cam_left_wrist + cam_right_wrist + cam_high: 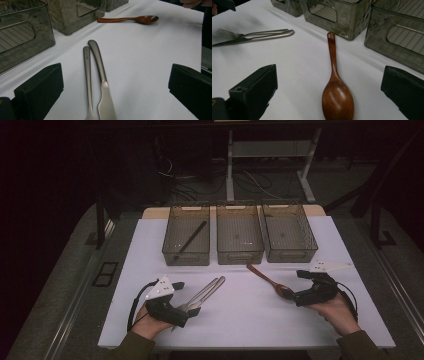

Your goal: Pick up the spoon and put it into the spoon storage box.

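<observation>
Hands of a person are coming in from the bottom edge of the high view, each holding a black two-jaw gripper over a white table (250, 320). Left gripper (192, 307) is sitting at lower left of the frame, its jaws standing wide apart around the business ends of a metal fork (202, 295) and a metal knife (209, 292), gripping neither. In the left gripper view, the fork (87, 75) and knife (101, 80) are lying flat side by side in the middle of the frame, handles touching near their far tips and pointing toward the top.

Right gripper (292, 295) is sitting at lower right of the high view, its jaws also spread wide, with the bowl of a wooden spoon (270, 281) lying between them. In the right gripper view, the wooden spoon (335, 87) is resting flat on the table at centre, bowl at the bottom edge, handle running toward the top, untouched by either jaw.

Three smoky clear bins are standing in a row across the upper middle of the high view: left bin (172, 255), holding a dark slim stick (191, 240), middle bin (240, 256) and right bin (292, 255).
</observation>
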